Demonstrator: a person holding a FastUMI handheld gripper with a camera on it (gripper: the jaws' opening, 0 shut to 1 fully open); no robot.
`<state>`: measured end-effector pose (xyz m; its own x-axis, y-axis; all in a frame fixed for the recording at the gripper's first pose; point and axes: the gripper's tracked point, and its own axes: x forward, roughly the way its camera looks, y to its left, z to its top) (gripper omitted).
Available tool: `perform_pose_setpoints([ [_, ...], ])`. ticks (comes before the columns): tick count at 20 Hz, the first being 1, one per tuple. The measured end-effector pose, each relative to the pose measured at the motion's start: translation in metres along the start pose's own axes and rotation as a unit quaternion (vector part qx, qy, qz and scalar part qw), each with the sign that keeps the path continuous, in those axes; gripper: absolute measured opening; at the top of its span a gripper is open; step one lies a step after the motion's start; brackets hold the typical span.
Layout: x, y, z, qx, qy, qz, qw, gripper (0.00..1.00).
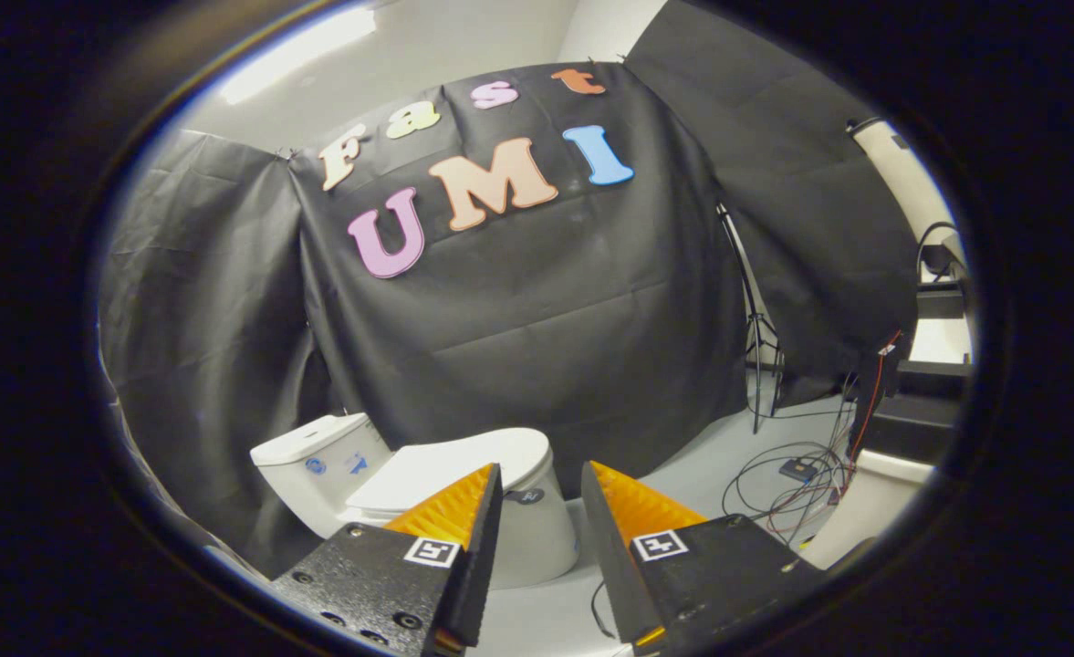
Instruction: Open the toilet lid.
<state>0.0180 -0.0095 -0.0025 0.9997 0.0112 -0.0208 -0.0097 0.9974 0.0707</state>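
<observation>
A white toilet stands on the floor in front of the black cloth wall, its tank at the left. Its lid lies flat and closed on the bowl. My gripper hangs in the air short of the toilet, some way above and in front of it. The fingers are open with nothing between them. The left finger covers part of the lid's near edge, and the bowl's front shows through the gap between the fingers.
Loose cables and a small dark box lie on the pale floor to the right of the toilet. A thin tripod stand rises by the cloth. Dark equipment and a white unit sit further right.
</observation>
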Motion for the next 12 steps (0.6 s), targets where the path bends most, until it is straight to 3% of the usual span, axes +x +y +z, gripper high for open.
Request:
perform_pose_setpoints([
  [12, 0.0041, -0.0003, -0.0032, 0.005, 0.011, 0.003, 1.000, 0.55],
])
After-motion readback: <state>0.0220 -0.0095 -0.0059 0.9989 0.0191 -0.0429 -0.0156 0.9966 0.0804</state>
